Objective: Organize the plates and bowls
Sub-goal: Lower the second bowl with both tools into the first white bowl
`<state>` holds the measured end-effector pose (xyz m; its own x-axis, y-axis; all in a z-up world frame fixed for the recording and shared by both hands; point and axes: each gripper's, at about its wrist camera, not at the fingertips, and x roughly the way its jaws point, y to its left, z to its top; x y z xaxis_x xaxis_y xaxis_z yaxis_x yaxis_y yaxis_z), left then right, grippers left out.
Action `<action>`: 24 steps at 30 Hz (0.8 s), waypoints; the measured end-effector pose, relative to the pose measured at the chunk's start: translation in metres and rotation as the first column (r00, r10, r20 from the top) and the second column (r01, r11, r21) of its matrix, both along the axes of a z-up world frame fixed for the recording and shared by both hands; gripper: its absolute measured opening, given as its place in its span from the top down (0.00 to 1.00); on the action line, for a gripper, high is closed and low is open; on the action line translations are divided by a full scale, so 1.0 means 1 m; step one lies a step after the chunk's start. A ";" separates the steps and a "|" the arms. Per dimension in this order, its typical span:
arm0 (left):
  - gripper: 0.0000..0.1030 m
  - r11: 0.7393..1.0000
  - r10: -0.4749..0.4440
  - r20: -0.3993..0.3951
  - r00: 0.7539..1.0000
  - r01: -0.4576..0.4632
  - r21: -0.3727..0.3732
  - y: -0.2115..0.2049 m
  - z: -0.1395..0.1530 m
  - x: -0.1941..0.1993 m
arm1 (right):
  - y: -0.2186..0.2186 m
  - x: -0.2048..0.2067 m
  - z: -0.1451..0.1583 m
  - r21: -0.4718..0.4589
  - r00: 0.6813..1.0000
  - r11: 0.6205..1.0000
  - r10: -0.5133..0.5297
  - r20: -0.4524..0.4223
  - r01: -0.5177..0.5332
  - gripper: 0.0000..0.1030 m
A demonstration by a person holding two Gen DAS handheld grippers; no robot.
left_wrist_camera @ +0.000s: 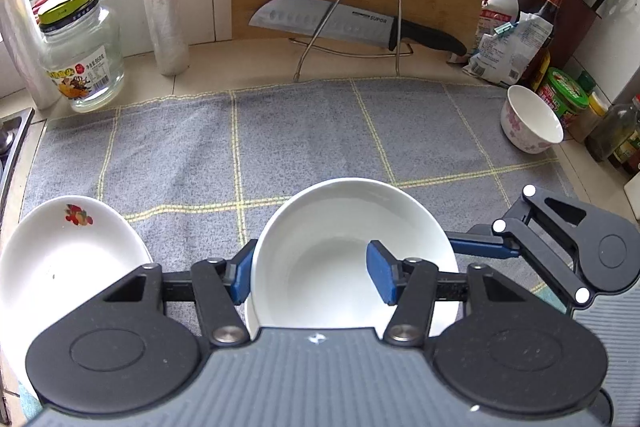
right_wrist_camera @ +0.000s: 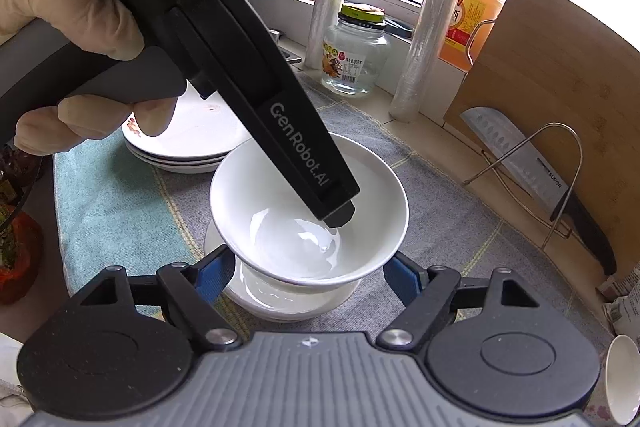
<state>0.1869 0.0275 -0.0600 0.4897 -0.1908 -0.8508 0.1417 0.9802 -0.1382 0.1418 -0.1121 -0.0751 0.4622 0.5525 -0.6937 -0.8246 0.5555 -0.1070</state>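
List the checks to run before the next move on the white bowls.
1. Left tongs straddle the top bowl's wall, one finger inside: ok.
2. Left tongs clamped on that wall: not ok, jaws stand wide.
3. Top bowl sits in the lower bowl: ok; fully seated: cannot tell.
4. Right tongs open, flanking the stack: ok.
5. Floral bowl stacked: not ok, stands apart at the mat's edge.
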 end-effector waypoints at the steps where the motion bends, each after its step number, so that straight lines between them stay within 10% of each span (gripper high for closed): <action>1: 0.46 1.000 0.001 -0.004 1.000 -0.001 0.001 0.001 -0.002 0.000 | 0.001 0.001 -0.002 0.000 1.000 1.000 0.002 -0.006 -0.002 0.18; 24: 0.45 0.998 -0.027 -0.007 1.000 0.027 0.049 0.003 -0.024 -0.004 | 0.008 0.002 -0.016 0.012 0.997 1.000 0.018 -0.073 -0.017 0.18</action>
<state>0.1826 0.0306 -0.0835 0.4793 -0.1620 -0.8626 0.1675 0.9816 -0.0913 0.1441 -0.1040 -0.0915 0.4008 0.5676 -0.7192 -0.8394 0.5421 -0.0399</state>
